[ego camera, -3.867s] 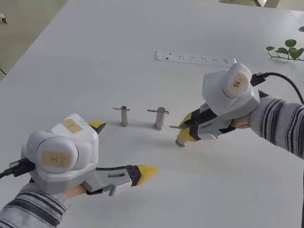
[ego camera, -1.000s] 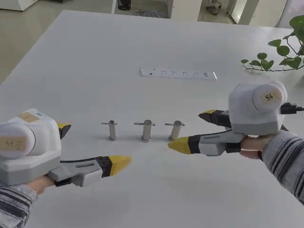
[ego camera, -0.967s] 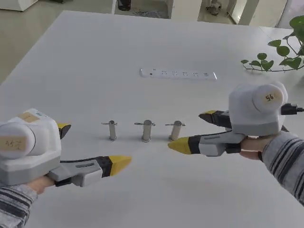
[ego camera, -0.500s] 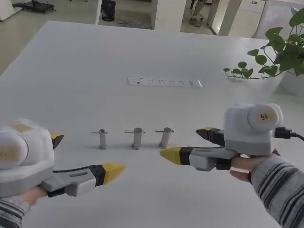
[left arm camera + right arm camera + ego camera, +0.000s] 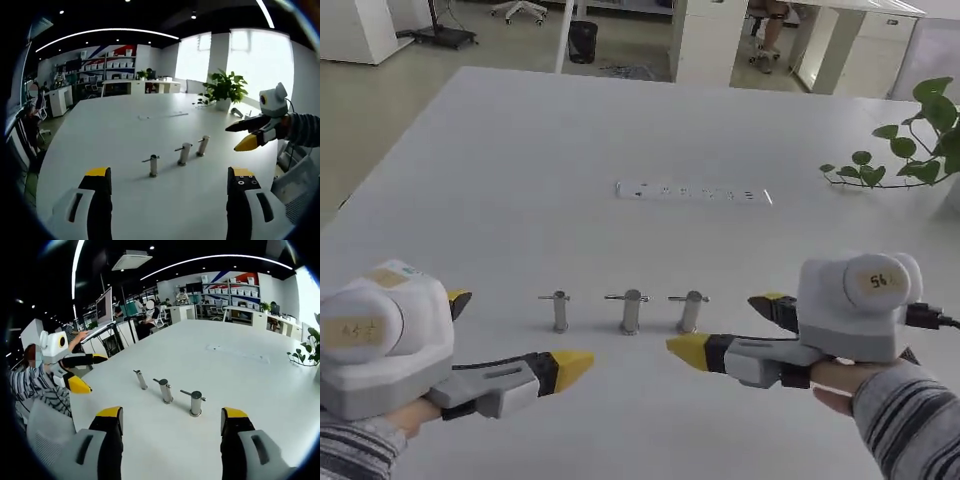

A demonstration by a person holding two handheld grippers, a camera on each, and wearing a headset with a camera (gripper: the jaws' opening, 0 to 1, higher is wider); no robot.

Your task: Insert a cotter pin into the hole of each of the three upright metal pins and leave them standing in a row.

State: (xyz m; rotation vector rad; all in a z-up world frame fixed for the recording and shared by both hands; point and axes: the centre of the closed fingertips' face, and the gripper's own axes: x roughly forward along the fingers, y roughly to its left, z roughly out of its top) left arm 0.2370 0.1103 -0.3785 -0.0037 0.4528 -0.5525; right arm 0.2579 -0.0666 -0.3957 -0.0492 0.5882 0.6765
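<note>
My left gripper (image 5: 515, 330) and right gripper (image 5: 722, 323) are both held wide open and empty, and the 3 pins (image 5: 630, 312) stand upright on the table (image 5: 620, 130) just ahead between them, row running left-right, a cotter pin (image 5: 186, 392) crosswise through each, right gripper nearest.

Open-plan office, w/ a bit of a lab feel. I'm at a big white table (image 5: 620, 120) w/ a power strip (image 5: 693, 193) lying on it and a leafy pot plant (image 5: 223, 90) near its far edge. Beyond it on the floor are the castor base of an office chair (image 5: 520, 10) and a dark bin (image 5: 582, 40). Wall shelves (image 5: 112, 64) carry rows of white boxes. Desks nearby have a monitor (image 5: 105, 304), w/ a person (image 5: 148, 320) seated there. Big bright windows (image 5: 257, 60), a curved LED strip (image 5: 105, 32) and a ceiling AC unit (image 5: 131, 260) overhead.
</note>
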